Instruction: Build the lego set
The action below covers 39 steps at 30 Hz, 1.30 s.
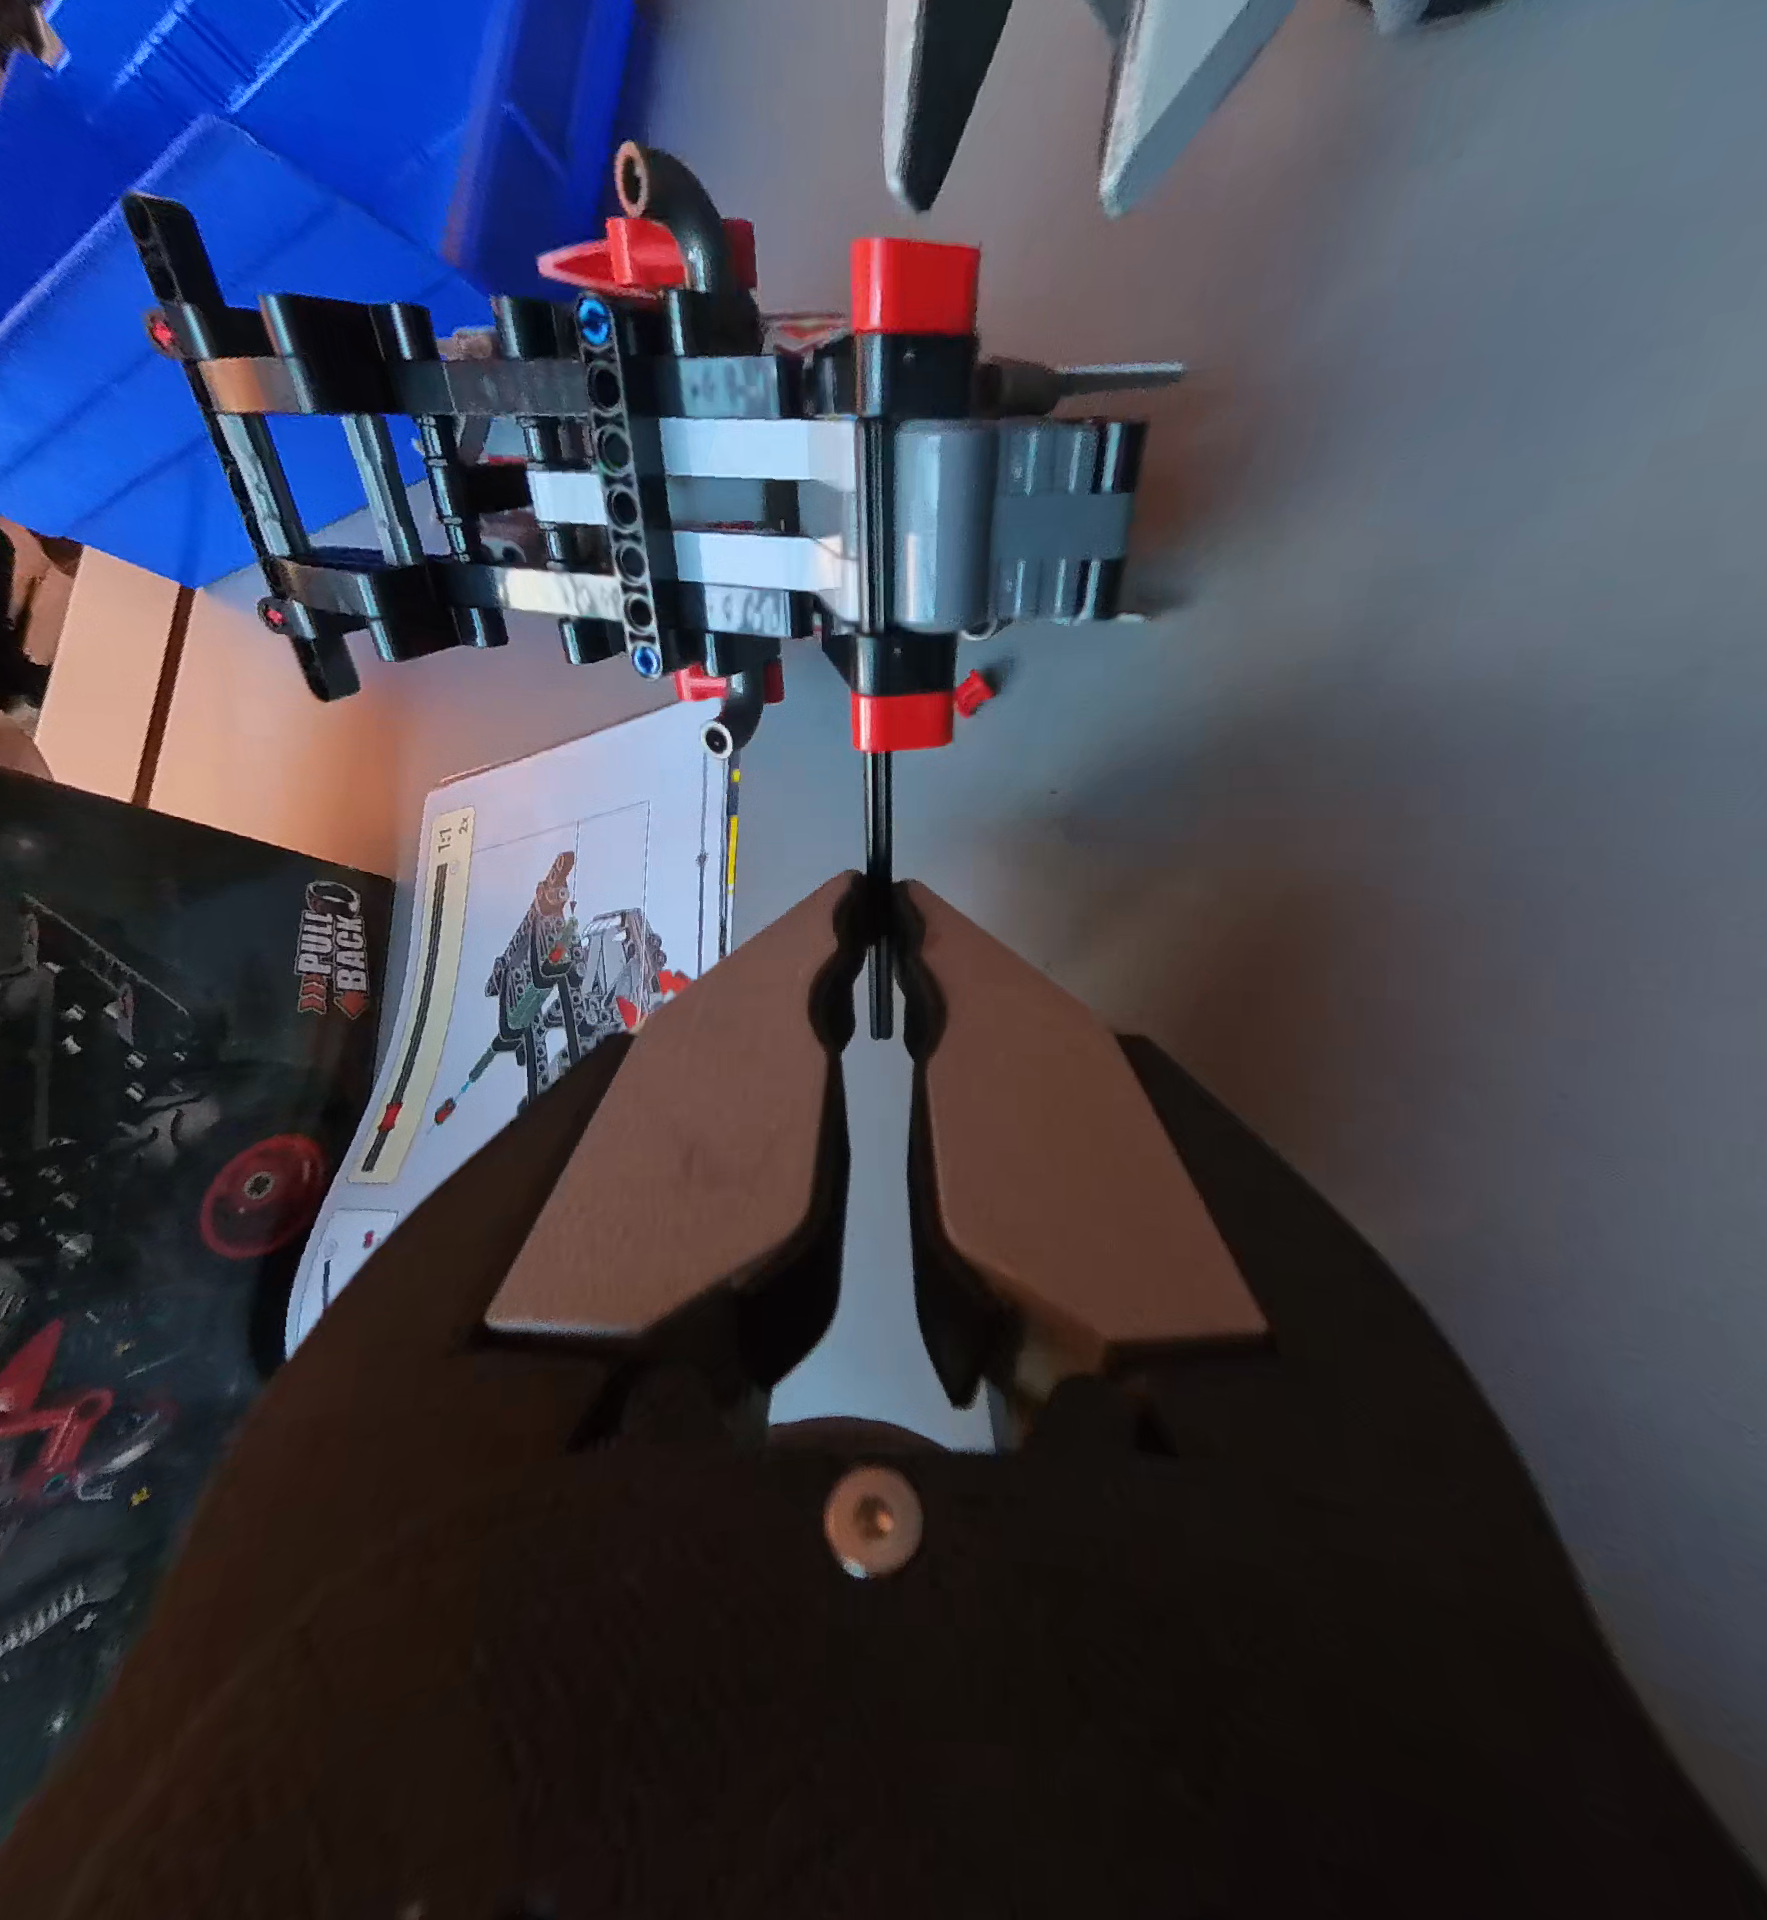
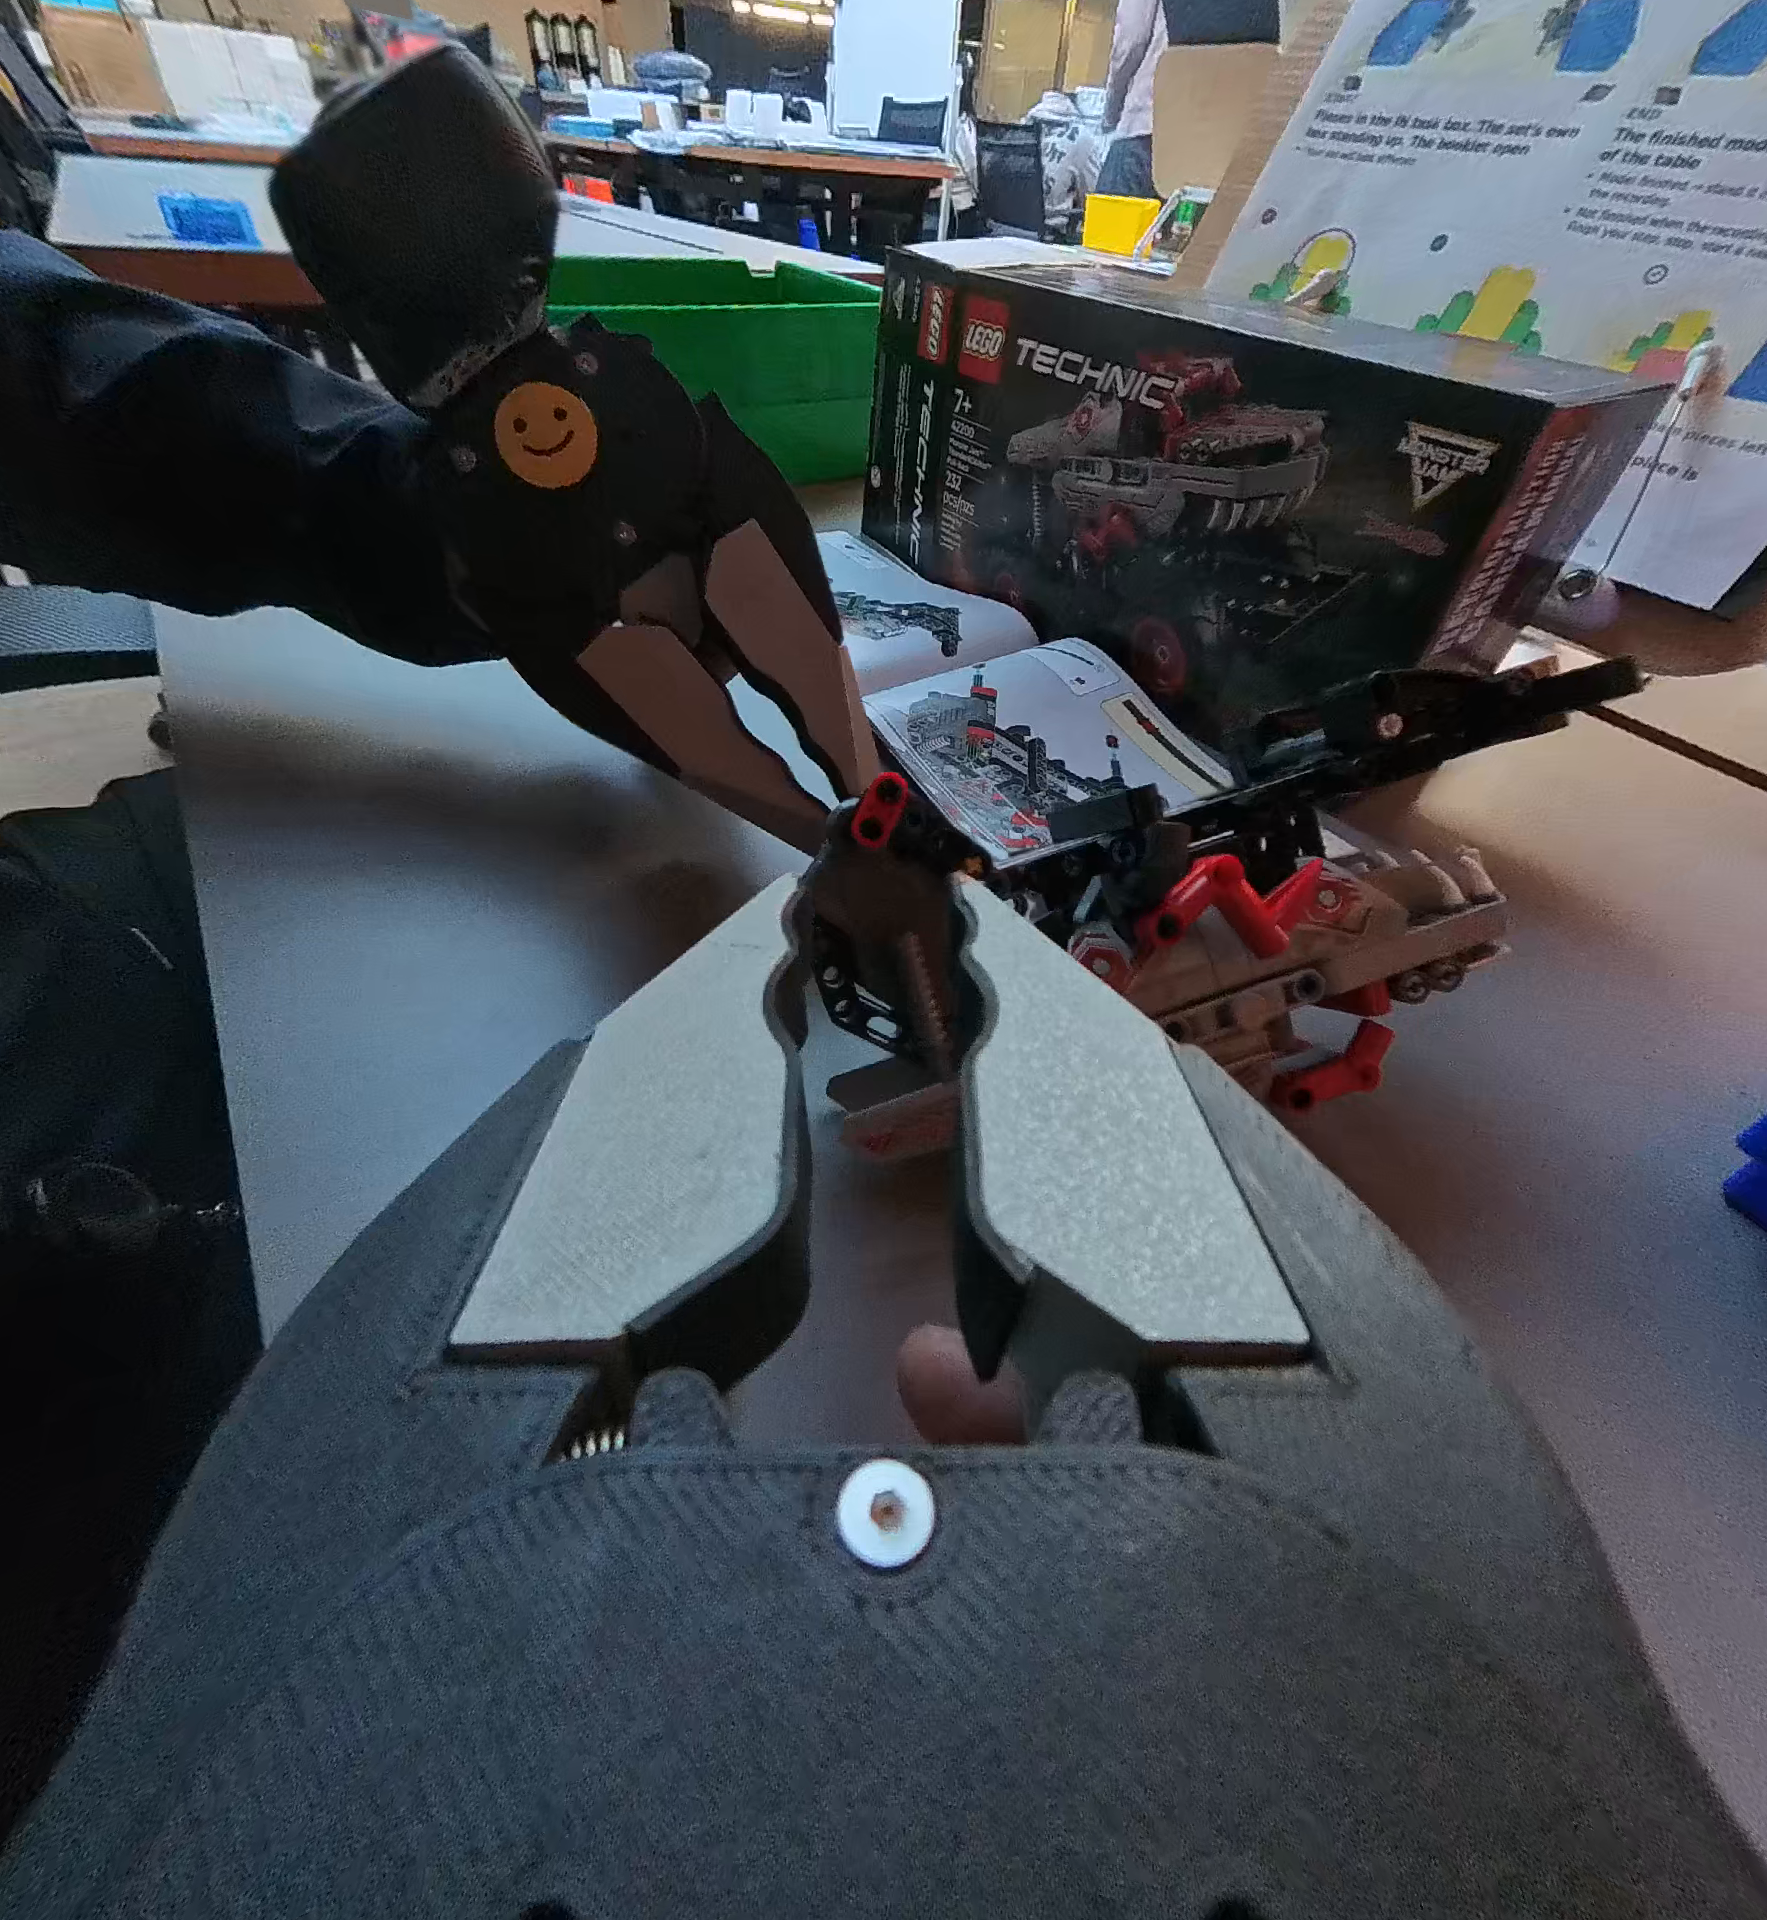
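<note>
Two tools work one model: the left tool (image 1: 879, 894) pinches a thin black axle (image 1: 880, 821) running through the chassis (image 1: 713, 488), seen only from its camera; the right tool (image 2: 879, 977) grips the chassis end above the tabletop (image 2: 463, 935), with the set's box (image 2: 1222, 468) behind.

The half-built Lego truck chassis (image 1: 650, 488) is a long black frame of beams with grey and white panels and red bushes at the axle ends. It is held up off the grey worktop (image 1: 1481, 935). A thin black axle rod (image 1: 880, 894) sticks out of its red-capped end. A grey and red jaw-like section (image 2: 1305, 935) hangs from its far side.
</note>
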Motion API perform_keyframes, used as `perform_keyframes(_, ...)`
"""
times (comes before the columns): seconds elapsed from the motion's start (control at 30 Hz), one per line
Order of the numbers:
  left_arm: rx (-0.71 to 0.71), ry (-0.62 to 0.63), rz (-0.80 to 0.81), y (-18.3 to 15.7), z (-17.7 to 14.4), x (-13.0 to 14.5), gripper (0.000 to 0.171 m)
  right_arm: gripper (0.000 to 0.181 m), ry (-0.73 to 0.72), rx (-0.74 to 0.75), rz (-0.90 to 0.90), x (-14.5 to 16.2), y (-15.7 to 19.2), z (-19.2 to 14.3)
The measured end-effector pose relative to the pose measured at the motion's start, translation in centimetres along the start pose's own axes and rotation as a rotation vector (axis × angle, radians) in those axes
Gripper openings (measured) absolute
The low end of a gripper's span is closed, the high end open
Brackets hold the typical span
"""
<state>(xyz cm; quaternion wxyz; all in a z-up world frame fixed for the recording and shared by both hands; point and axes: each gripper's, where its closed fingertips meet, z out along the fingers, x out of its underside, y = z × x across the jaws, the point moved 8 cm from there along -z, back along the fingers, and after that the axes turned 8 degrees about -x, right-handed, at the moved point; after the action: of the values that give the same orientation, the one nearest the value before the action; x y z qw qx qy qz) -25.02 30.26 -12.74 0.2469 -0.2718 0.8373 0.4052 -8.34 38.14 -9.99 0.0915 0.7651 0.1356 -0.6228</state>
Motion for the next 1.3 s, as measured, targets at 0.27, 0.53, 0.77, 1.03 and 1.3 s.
perform_keyframes(0.27, -0.036, -0.004, 0.001, 0.3, 0.3, 1.0, 0.000, 0.022, 0.004, 0.025, -0.044, -0.1, 0.5, 0.3)
perform_keyframes(0.53, -0.072, 0.010, 0.000, 0.4, 0.9, 1.8, 0.000, 0.024, -0.006, 0.039, -0.033, -0.1, 0.3, 0.1)
perform_keyframes(0.77, -0.098, 0.006, -0.015, 0.7, 0.9, 1.8, 0.000, 0.028, -0.013, 0.024, -0.017, -0.1, 0.3, 0.0)
perform_keyframes(1.03, -0.127, -0.019, 0.014, 0.8, 0.8, 1.7, 0.000, 0.028, 0.019, 0.045, -0.026, 0.0, 0.3, 0.5)
perform_keyframes(1.3, -0.144, -0.015, 0.024, 1.4, 1.4, 1.9, 0.000, 0.027, -0.056, 0.080, 0.046, -0.2, -0.4, -0.3)
